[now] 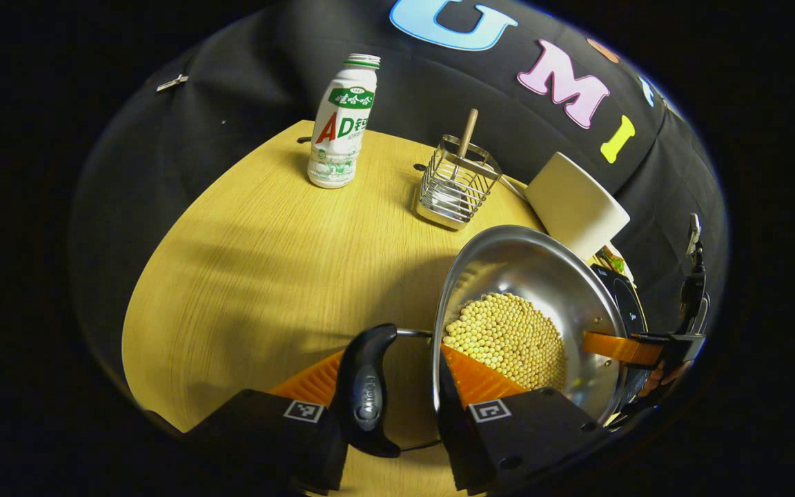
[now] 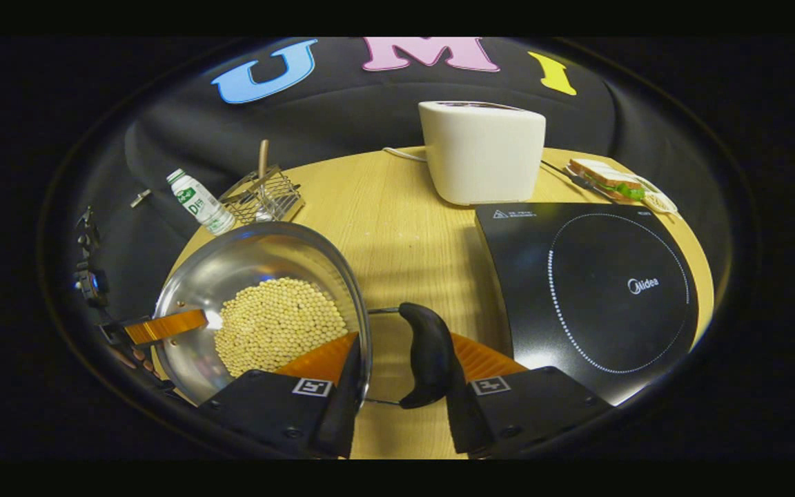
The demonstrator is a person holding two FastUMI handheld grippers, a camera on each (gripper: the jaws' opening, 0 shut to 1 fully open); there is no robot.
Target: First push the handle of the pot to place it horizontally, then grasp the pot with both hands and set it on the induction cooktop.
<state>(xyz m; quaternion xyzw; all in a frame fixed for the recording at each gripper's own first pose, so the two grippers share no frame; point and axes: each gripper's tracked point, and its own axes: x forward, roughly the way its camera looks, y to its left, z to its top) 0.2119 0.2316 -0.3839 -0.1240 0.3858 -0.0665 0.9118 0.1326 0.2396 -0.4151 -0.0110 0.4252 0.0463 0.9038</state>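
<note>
A steel pot [image 1: 542, 269] holding soybeans [image 1: 508, 338] sits low right in the left gripper view. My left gripper [image 1: 390, 352] is shut across its black side handle [image 1: 368, 390] and rim, one finger inside the pot wall and one outside the handle. In the right gripper view the pot [image 2: 246, 266] is at the left, and my right gripper [image 2: 404, 338] is shut the same way on the opposite handle [image 2: 428, 352]. The black induction cooktop [image 2: 597, 290] lies just right of that handle. Whether the pot rests on the table or hangs above it, I cannot tell.
A white toaster [image 2: 484, 152] stands behind the cooktop, with a sandwich on a plate [image 2: 611, 181] to its right. A drink bottle [image 1: 342, 124] and a wire basket [image 1: 456, 183] with a wooden stick stand at the back of the wooden table [image 1: 246, 262].
</note>
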